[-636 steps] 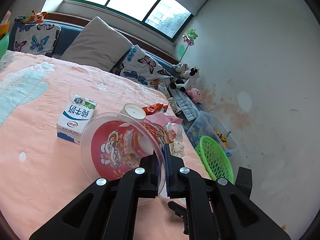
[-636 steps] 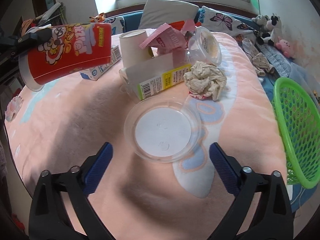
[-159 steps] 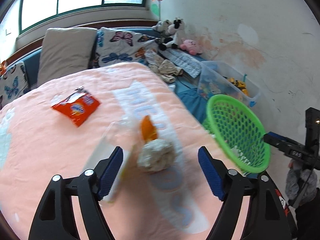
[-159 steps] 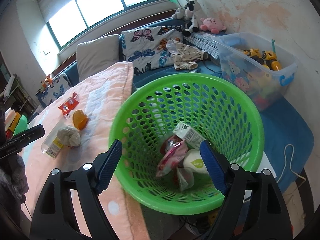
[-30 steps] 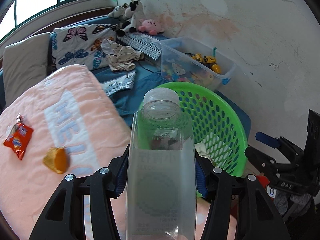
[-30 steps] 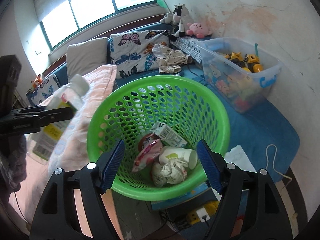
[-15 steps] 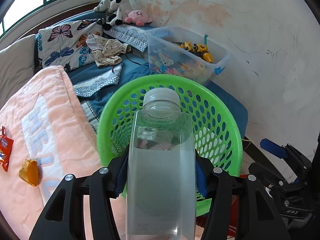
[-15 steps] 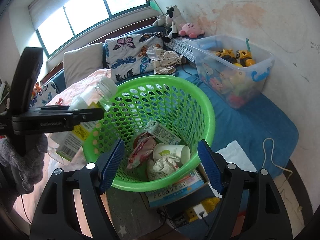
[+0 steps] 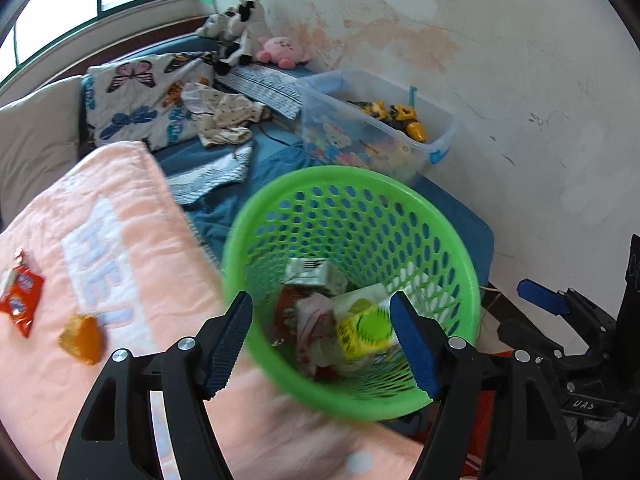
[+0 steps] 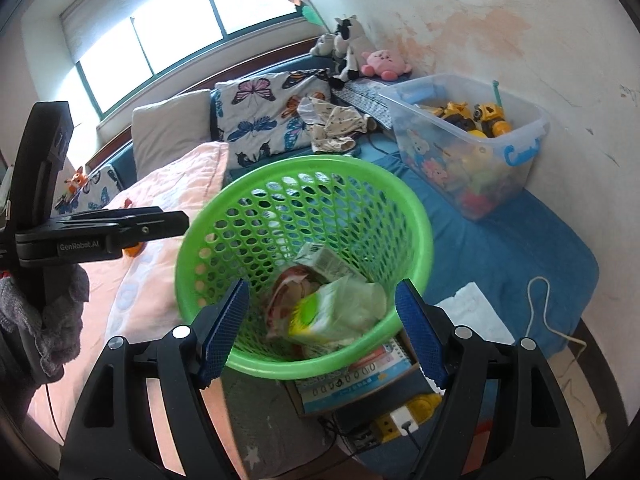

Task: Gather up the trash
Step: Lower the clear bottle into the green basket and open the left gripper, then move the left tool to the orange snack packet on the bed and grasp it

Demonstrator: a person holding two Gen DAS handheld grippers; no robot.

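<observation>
Left gripper [image 9: 322, 338] spread wide and empty above the green basket [image 9: 436, 220]; right gripper [image 10: 322, 326] likewise wide and empty, over the same basket. Clear bottle [image 10: 340, 312] with yellow-green label lies on its side in the basket atop other trash. On the pink blanket [image 9: 132, 208], red snack packet [image 9: 20, 298] at 9 o'clock of the left view, orange piece [image 9: 82, 338] just below it.

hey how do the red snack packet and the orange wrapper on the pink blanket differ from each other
The red snack packet is a flat printed pouch with a logo; the orange wrapper is plain and crumpled into a lump. The packet looks longer, the wrapper more compact. The packet lies farther from the green basket; the wrapper lies nearer to it and to the left gripper. Both rest on the pink blanket, outside the basket.
</observation>
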